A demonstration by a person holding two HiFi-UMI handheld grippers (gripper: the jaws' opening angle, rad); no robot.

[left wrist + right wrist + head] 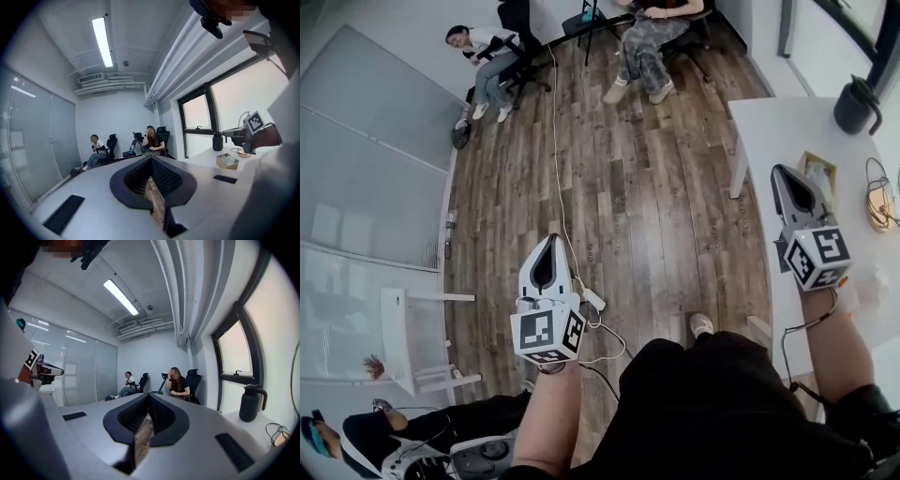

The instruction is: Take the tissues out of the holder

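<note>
1. The left claw [151, 160] has its jaws pressed together with nothing in them (only floor planks show through the slit); it hangs over the wooden floor [656, 206], well apart from the tabletop [769, 127]
2. The right claw [149, 398] is likewise closed and empty; in the head view it hovers over the tabletop edge that faces the open floor, just beside the holder [818, 167]
3. The holder, a small open wooden box, sits a little in from that edge, and the tissues [228, 159] lie inside it, seemingly untouched
4. Likely trouble: a closed claw lowered onto the box would only push it along or crush the tissues, so the jaws need to part first; the box looks light, so pulling with nothing bracing it may lift it too
5. With the left claw so far off, steadying the holder means a long reach past the tabletop edge
6. Near the far edge stands a black jug [855, 105], and beyond the holder lies a wire-framed object [878, 202]; a wide swing could knock either
7. A cable [558, 141] trails across the floor, and two seated people [652, 42] are far away, clear of the work
</note>
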